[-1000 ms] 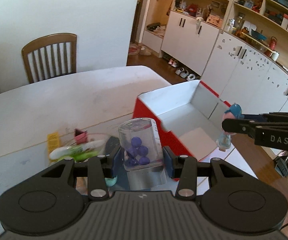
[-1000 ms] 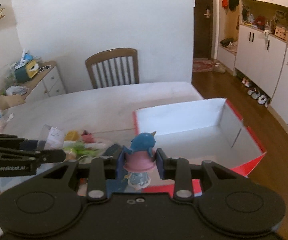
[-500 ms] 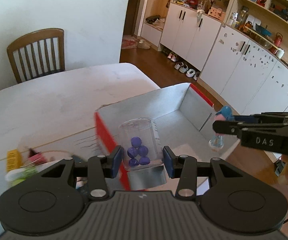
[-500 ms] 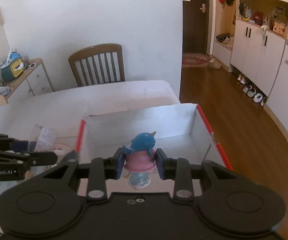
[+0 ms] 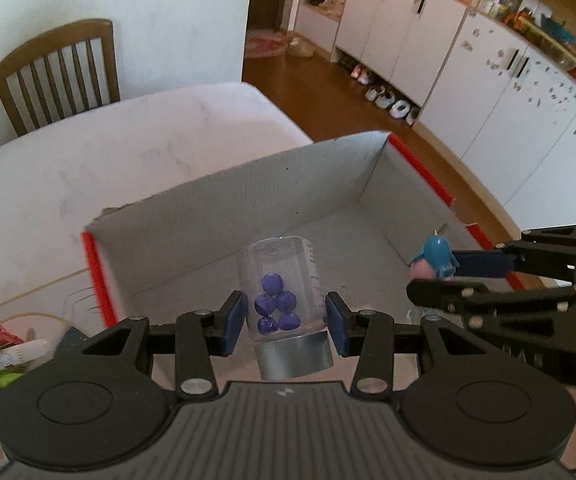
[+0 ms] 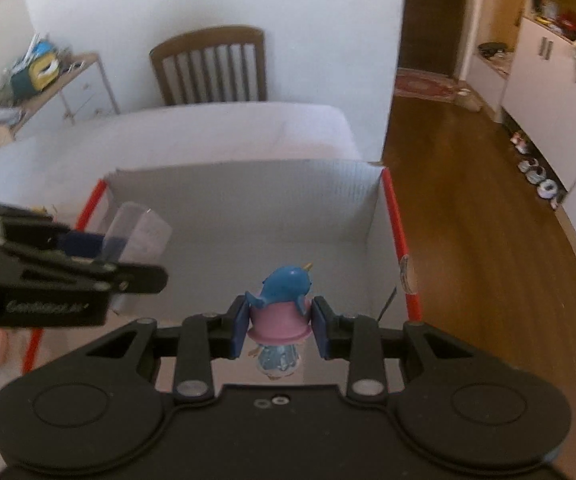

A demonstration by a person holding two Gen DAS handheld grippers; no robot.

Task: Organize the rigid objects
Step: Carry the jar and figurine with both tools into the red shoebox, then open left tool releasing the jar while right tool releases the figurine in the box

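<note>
Hovering now over the box (image 5: 248,184) instead of the table, the left claw (image 5: 284,322) grips the jar (image 5: 284,300) and the right claw (image 6: 276,326) pinches the figurine (image 6: 282,300); box floor lies beneath both, so release seems next.

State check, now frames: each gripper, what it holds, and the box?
left gripper: shut on the jar, above the box.
jar: lid toward the camera, purple balls inside.
right gripper: shut on the figurine.
figurine: held above the box.
box: open, nothing lying in it.
</note>
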